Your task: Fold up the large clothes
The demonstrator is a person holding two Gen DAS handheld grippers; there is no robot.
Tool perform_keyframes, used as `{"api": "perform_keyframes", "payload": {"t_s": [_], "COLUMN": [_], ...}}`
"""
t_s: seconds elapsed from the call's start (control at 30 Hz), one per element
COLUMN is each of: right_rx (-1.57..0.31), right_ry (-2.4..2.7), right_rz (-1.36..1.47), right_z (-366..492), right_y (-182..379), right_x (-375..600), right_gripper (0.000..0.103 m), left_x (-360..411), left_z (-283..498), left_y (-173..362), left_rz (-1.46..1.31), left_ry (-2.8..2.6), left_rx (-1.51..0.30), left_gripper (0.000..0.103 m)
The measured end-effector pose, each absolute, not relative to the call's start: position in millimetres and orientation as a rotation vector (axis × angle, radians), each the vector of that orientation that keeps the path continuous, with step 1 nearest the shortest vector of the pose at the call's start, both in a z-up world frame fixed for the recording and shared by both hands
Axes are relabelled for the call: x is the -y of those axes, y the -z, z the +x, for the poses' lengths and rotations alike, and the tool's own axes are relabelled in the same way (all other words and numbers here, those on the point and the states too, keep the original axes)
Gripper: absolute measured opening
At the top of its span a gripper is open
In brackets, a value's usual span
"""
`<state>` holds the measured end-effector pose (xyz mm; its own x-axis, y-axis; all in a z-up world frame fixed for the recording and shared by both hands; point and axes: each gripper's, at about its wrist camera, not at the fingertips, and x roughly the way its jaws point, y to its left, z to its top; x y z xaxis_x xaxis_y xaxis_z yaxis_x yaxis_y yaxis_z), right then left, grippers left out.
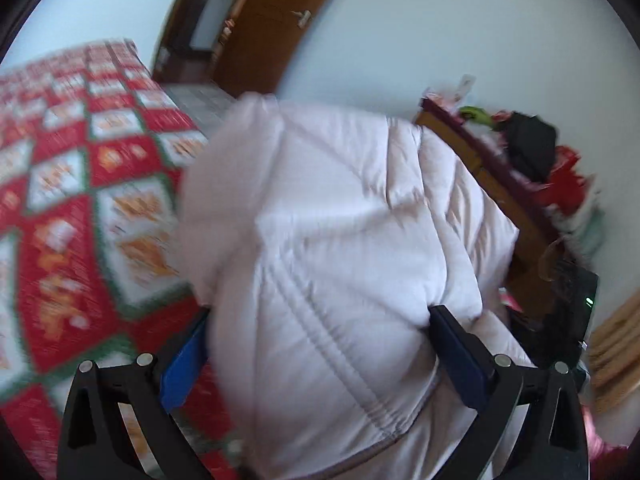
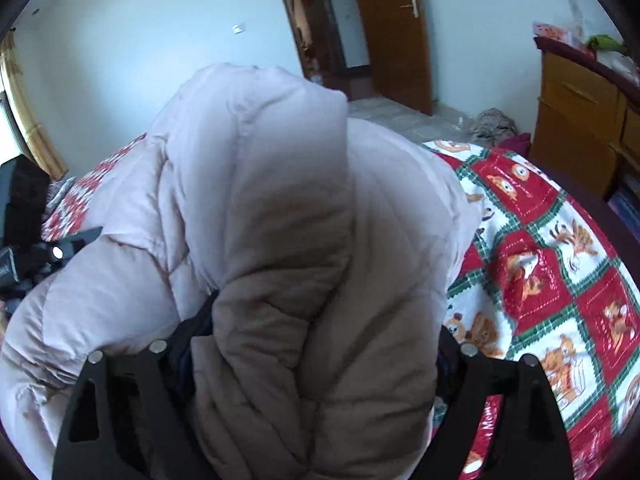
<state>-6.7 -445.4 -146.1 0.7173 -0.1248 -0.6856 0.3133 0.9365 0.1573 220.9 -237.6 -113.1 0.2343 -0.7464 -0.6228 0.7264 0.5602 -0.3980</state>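
Left tool (image 1: 320, 320) wide, gripping puffy jacket (image 1: 340, 220), right tool (image 2: 320, 320) likewise

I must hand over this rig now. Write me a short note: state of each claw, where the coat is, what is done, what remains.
Left claw: wide, its blue pads press a thick bunch of the pale pink quilted puffer coat.
Right claw: also wide, with a bulky fold of the same coat filling it; whether the pads press it I cannot tell.
The coat is lifted and bunched above the red, white and green checked bedspread.
Done: both ends gathered up.
Left: lay the coat flat on the bedspread, fold it, release.
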Motion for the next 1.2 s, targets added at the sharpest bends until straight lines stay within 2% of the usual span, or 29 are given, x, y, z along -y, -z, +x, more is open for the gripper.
{"api": "perform_keyframes", "payload": {"t_s": [0.1,0.23,0.37,0.43,0.63,0.73,0.8,0.83,0.9,1.0,1.2], "right_rx": [-0.718,-0.696,-0.69,-0.688,-0.615,-0.543,-0.577,-0.61,-0.701,-0.8,-0.798], "right_ry": [0.264,0.306,0.333,0.342,0.382,0.351,0.299,0.273,0.276,0.316,0.315], "right_rz": [0.252,0.241,0.231,0.231,0.118,0.205,0.267,0.295,0.293,0.322,0.464], "right_z": [-1.1,-5.6,-5.1,-15.1,-27.7,-19.1,5.8,24.7,55.8,81.2,67.2], "right_y": [148.4,151.0,147.0,134.5,78.8,41.9,37.7,42.2,60.3,100.4,134.0], "right_x": [442.7,433.6,416.8,406.8,408.5,426.0,437.6,442.9,446.6,453.6,467.7], "right_gripper": [0.089,0.089,0.089,0.089,0.089,0.09,0.089,0.086,0.057,0.054,0.054], "left_x": [209.9,236.1,273.2,264.7,253.9,255.4,257.5,258.4,260.4,262.8,273.2], "left_z": [231.6,223.6,218.1,206.6,210.9,206.1,203.4,200.6,200.9,203.9,203.1], "left_y": [82.3,58.1,101.7,123.0,124.1,124.7,125.3,124.0,125.0,128.2,133.5], "left_rz": [-0.017,0.04,0.246,0.299,0.287,0.294,0.303,0.309,0.324,0.333,0.356], "left_ry": [0.916,0.842,0.771,0.738,0.747,0.751,0.753,0.753,0.752,0.757,0.799], "left_rx": [-0.763,-0.706,-0.71,-0.684,-0.693,-0.689,-0.691,-0.692,-0.697,-0.707,-0.712], "left_gripper": [0.102,0.102,0.102,0.102,0.102,0.102,0.102,0.102,0.102,0.102,0.102]}}
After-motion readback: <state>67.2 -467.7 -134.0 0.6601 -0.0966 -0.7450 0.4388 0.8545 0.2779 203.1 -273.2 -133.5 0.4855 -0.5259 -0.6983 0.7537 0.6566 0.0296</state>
